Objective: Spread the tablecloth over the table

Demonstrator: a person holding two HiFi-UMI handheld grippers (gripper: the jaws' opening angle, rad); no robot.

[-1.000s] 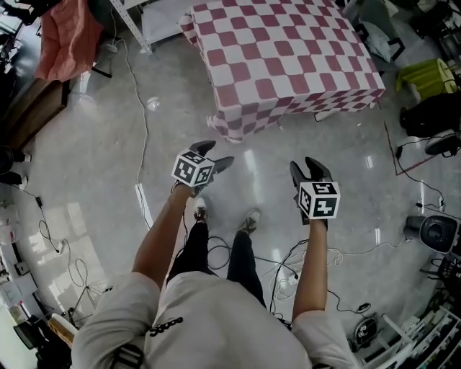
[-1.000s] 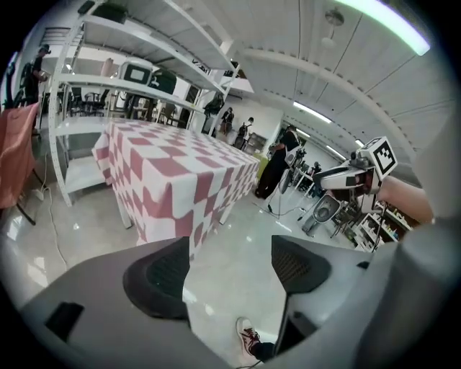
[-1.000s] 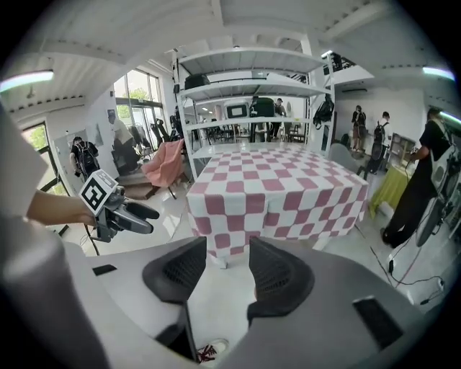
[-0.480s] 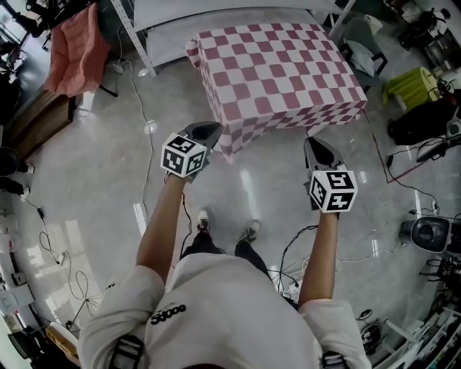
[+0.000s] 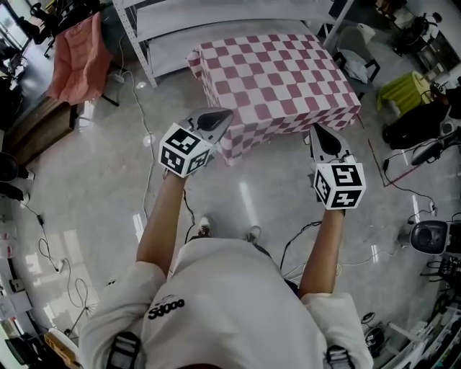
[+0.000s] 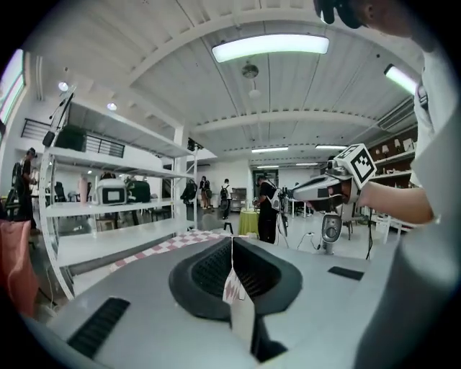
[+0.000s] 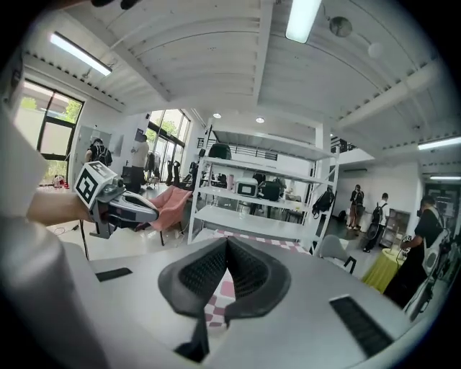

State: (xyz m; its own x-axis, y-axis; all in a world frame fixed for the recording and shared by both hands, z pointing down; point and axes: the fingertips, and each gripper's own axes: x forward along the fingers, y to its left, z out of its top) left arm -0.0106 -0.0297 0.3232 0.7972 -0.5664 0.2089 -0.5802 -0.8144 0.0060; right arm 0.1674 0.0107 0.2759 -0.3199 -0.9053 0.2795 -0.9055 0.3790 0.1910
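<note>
The tablecloth (image 5: 274, 76), checked in pink and white, lies over the table at 12 o'clock from the person and covers the whole top, with its sides hanging down. The table underneath cannot be seen. The near hem faces the person, and its corner at 7 o'clock sags lower than the rest.

The left gripper (image 5: 223, 114) reaches the cloth at that 7 o'clock corner. Its jaws have just been closing and now stand pressed together. The left gripper view shows a thin fold of checked cloth caught between the pads and hanging below them.

The right gripper (image 5: 318, 130) meets the near hem at the cloth's 5 o'clock end. Its jaws have also just been closing, and the tips are pressed together. In the right gripper view, pink checks show in the gap just under the meeting tips, so it pinches the hem as well.

Both grippers point away from the person, each with its marker cube nearest the camera: the left cube (image 5: 186, 150) and the right cube (image 5: 338, 185).

A white shelf rack (image 5: 216, 21) stands beyond the table at 12 o'clock. A salmon-coloured cover (image 5: 75, 50) sits at 10 o'clock and a yellow-green item (image 5: 407, 90) at 2 o'clock. Cables (image 5: 144, 108) trail over the glossy grey floor (image 5: 86, 180).
</note>
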